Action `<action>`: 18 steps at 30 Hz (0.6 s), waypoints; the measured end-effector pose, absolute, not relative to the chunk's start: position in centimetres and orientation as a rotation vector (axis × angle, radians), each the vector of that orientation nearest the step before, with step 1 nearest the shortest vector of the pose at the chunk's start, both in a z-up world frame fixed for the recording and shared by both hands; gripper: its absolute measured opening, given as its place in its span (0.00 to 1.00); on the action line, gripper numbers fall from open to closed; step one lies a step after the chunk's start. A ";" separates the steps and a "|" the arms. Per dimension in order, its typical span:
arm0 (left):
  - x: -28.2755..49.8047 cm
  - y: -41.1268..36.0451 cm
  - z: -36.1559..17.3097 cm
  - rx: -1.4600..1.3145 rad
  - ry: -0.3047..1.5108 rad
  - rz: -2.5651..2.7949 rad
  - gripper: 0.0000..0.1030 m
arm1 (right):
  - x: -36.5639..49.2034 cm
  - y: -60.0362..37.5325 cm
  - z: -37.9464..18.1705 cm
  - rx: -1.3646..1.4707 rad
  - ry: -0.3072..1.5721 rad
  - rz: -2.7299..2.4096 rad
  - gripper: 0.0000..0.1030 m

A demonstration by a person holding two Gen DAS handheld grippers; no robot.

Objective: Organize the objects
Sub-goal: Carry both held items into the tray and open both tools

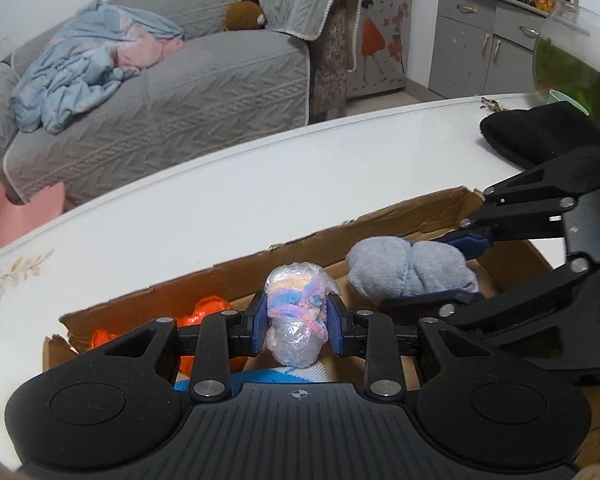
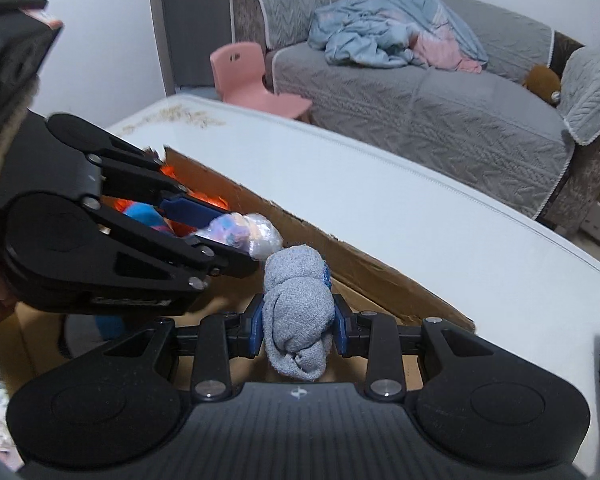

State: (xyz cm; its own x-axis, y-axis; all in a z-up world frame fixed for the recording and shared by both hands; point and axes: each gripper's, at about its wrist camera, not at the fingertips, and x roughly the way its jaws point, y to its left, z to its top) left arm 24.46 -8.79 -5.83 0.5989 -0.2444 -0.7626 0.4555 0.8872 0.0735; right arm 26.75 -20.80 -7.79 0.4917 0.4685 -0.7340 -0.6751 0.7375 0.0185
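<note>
My left gripper (image 1: 297, 326) is shut on a plastic-wrapped bundle of pastel socks (image 1: 296, 312), held over the open cardboard box (image 1: 220, 280). The same bundle (image 2: 240, 232) shows in the right wrist view, clamped by the left gripper (image 2: 236, 240). My right gripper (image 2: 298, 330) is shut on a rolled grey sock ball (image 2: 298, 320) above the box's inside (image 2: 380, 280). From the left wrist view the grey sock ball (image 1: 408, 270) hangs in the right gripper (image 1: 432, 272) just right of my bundle. Orange items (image 1: 204, 312) and a blue piece (image 1: 260, 378) lie in the box.
The box sits on a white table (image 1: 220, 200). A black cloth object (image 1: 540, 136) and a glass fishbowl (image 1: 572, 60) stand at the table's right. Beyond are a grey sofa (image 2: 420, 108) with crumpled bedding, a pink chair (image 2: 252, 76) and grey cabinets (image 1: 480, 40).
</note>
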 end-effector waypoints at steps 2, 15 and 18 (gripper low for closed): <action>24.5 -8.6 -6.2 0.271 0.845 -0.409 0.35 | 26.6 -20.5 -8.3 -0.300 0.801 0.708 0.29; 25.1 -7.9 -7.2 0.261 0.875 -0.383 0.38 | 26.8 -19.5 -8.4 -0.357 0.842 0.701 0.31; 25.1 -7.7 -7.2 0.262 0.875 -0.383 0.40 | 26.6 -19.6 -8.3 -0.360 0.849 0.697 0.31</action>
